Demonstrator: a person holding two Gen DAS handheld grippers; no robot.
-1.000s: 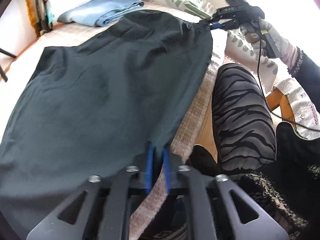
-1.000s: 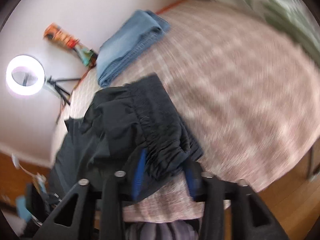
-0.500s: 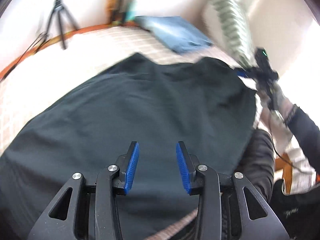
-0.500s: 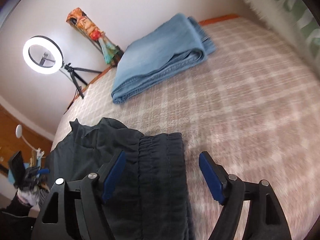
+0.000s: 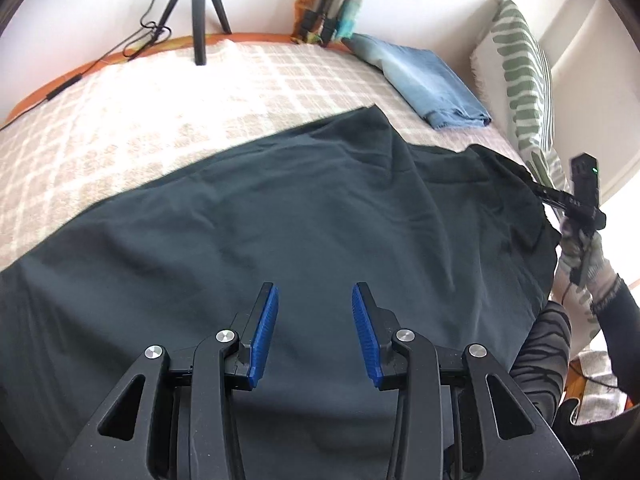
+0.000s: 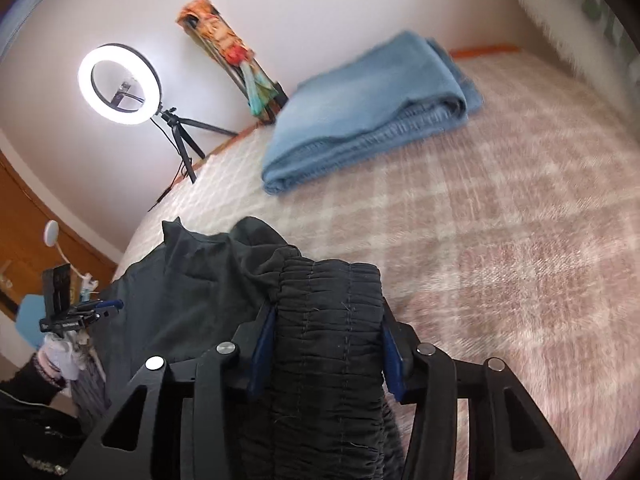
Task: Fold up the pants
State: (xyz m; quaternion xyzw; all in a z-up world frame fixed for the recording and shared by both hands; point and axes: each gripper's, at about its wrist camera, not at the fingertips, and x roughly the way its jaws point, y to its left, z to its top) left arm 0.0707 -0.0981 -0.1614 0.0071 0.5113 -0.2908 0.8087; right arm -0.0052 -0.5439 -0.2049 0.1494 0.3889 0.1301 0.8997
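Bed (image 5: pixel 168 104) bears dark pants (image 5: pixel 320 216), waistband between the closing right claw (image 6: pixel 326 344).

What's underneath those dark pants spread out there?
The dark pants lie on a pink-and-cream checked bedspread, which shows all around their far edge. Whatever sits directly beneath the fabric is covered, so I cannot tell what else is there.

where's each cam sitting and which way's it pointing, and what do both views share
Left wrist: sits behind the left gripper, open, looking down across the dark pants on the bed; the person's right hand and striped leg show.
Right wrist: sits behind the right gripper, its jaws closing around the gathered waistband, facing the ring light; the left hand shows.
Shared: pants, bed, folded blue jeans.
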